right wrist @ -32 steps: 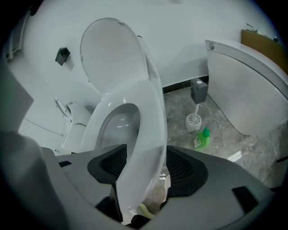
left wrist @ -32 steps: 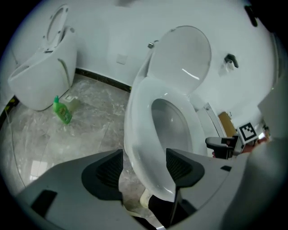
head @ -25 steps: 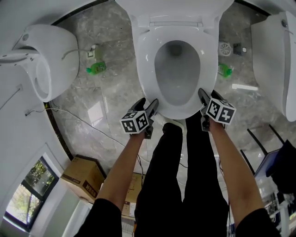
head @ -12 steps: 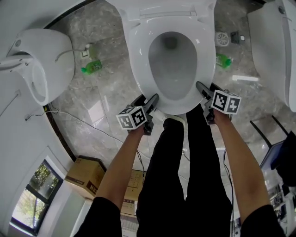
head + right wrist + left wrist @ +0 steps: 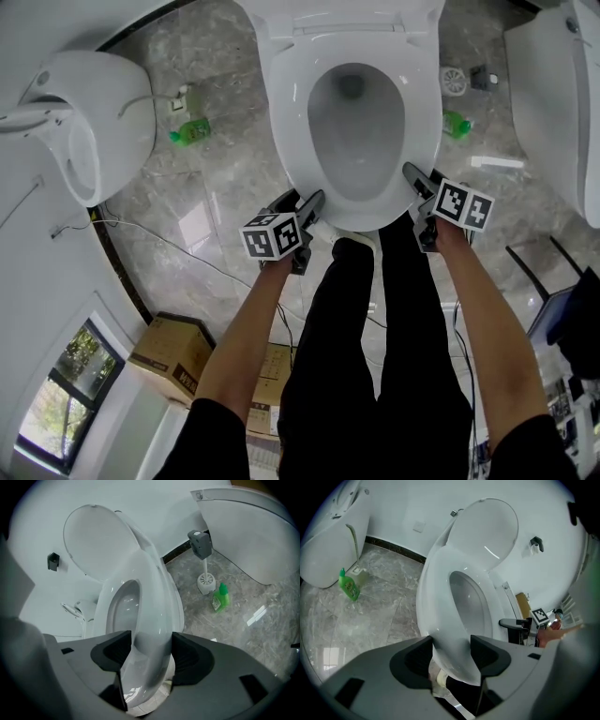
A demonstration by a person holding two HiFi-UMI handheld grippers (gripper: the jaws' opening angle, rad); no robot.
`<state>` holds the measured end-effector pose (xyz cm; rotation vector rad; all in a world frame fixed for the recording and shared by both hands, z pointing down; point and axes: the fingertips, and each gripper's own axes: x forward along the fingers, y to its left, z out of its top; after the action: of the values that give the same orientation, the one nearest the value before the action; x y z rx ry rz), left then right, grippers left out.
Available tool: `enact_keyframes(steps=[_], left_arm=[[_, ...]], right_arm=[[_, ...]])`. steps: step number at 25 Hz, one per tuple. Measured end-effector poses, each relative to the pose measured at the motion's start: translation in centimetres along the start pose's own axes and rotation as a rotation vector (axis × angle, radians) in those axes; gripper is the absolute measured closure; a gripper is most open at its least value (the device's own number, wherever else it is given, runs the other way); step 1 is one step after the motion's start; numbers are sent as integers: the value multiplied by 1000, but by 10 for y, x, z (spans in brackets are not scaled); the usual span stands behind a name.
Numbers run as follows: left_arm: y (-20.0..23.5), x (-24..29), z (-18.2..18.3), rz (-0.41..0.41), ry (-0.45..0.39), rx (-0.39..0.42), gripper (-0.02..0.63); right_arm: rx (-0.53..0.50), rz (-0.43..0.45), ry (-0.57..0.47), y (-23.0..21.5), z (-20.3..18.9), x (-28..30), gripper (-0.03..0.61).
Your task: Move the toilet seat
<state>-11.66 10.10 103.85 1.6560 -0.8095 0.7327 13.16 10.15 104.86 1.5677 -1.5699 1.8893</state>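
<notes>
The head camera looks steeply down from above on the toilet seat (image 5: 292, 141), while the cameras on the left tongs (image 5: 450, 644) and right tongs (image 5: 150, 641) sit low and very close at its front corners, facing rearward, so all three views share the seat.

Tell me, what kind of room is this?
Likely a bathroom-fixture showroom or test room, not a home bathroom: the middle toilet has a second toilet at its left and a third toilet at its right, all on a marbled floor, with cardboard boxes nearby.
</notes>
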Motion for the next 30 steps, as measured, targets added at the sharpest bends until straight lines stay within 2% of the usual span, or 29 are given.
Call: enact_keyframes(steps=[6, 13, 18, 24, 28, 30], left_arm=[[-20, -24, 13, 0, -34, -7, 347], [-44, -60, 30, -6, -60, -28, 339], [-59, -78, 42, 1, -98, -72, 339], [-70, -95, 58, 10, -160, -121, 337], [-73, -99, 62, 37, -181, -147, 337], [-73, -99, 60, 42, -177, -190, 336]], right_arm=[[56, 46, -12, 14, 10, -24, 324], [115, 107, 23, 39, 21, -56, 344], [158, 136, 17, 51, 30, -73, 353], [262, 203, 21, 65, 43, -89, 376], [265, 201, 38, 68, 46, -93, 376], [258, 194, 44, 68, 46, -94, 376]])
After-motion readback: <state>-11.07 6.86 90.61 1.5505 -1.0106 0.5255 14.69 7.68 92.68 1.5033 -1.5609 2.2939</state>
